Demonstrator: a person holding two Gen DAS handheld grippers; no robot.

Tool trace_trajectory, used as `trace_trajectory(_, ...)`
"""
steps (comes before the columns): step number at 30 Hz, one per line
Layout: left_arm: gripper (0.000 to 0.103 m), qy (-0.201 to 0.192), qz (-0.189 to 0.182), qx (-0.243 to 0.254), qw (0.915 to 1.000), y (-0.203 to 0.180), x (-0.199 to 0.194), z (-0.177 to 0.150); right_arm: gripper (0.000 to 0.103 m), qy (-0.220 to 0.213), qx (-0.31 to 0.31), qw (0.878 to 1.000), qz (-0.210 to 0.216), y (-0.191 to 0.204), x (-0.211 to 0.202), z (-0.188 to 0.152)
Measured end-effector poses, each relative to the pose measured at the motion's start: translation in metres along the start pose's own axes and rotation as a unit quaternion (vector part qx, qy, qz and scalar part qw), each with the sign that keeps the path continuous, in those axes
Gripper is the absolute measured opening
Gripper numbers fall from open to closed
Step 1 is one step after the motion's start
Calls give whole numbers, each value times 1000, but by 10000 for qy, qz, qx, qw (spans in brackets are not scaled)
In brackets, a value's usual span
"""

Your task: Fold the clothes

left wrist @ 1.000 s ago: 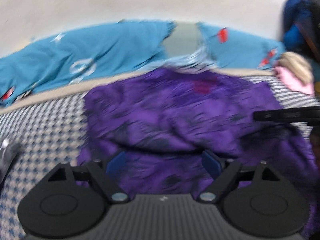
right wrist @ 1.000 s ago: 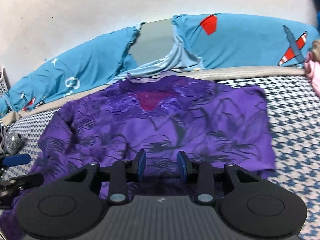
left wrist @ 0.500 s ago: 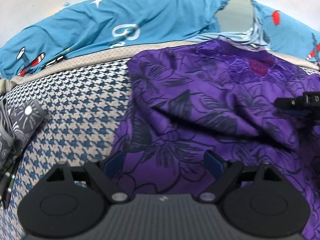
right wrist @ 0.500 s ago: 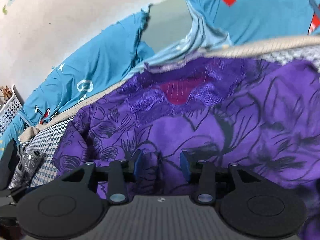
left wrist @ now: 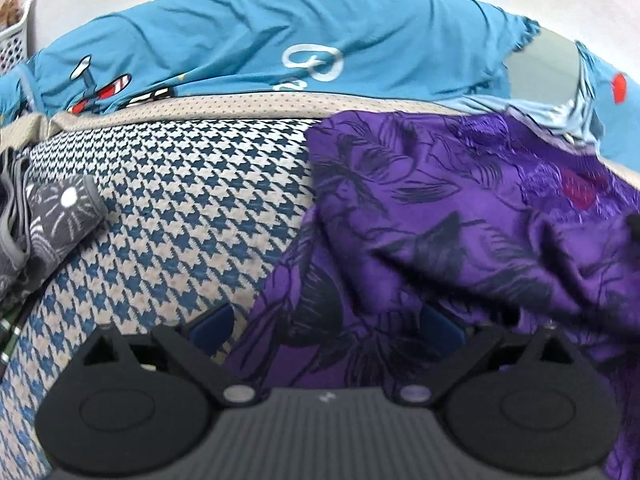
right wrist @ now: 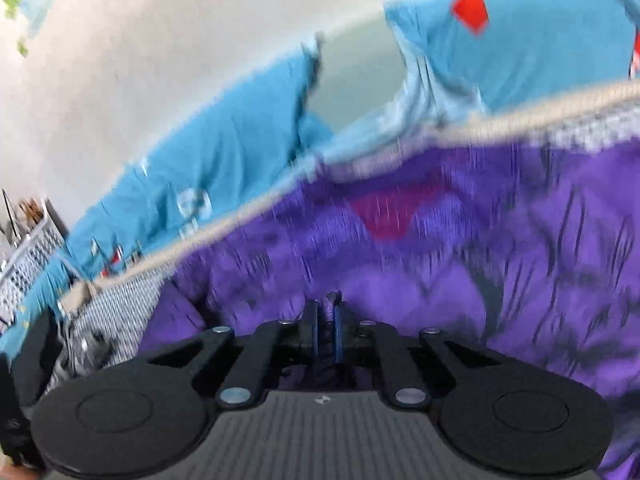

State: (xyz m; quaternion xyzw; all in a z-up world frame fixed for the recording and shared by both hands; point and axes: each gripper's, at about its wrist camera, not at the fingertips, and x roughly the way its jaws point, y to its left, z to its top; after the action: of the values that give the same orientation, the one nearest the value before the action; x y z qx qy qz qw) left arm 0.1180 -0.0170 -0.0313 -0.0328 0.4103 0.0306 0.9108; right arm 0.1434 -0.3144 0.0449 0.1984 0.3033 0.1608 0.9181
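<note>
A bed covered in a blue-and-cream houndstooth sheet (left wrist: 192, 216) fills the scene, with a pale wall (right wrist: 152, 48) behind. Blue aeroplane-print pillows (left wrist: 260, 36) line its far edge at 12 o'clock. A grey patterned garment (left wrist: 60, 216) lies at 9 o'clock and a white basket (right wrist: 28, 256) at 10. The purple floral garment (left wrist: 460, 216) sprawls from centre to 3 o'clock. The left gripper (left wrist: 326, 330) is opening, its fingers wide astride the garment's edge; the right gripper (right wrist: 326, 320) pinches a purple fold. No lettering is readable.

Both wrist views low, close over purple garment (left wrist: 460, 216), facing blue bedding (right wrist: 208, 168); both shared.
</note>
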Motion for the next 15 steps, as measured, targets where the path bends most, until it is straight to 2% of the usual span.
trace_trajectory(3,101,-42,-38,-99,9999,0,1,1,9,-662,-100,9977,40,5,-22,17)
trace_trajectory(7,102,-58,81,-71,9999,-5,5,1,9,-1321,-187,9907,-263,4,-47,36)
trace_trajectory(15,102,-69,453,-69,9989,-11,11,4,9,-1414,229,9736,-1776,-24,-51,44)
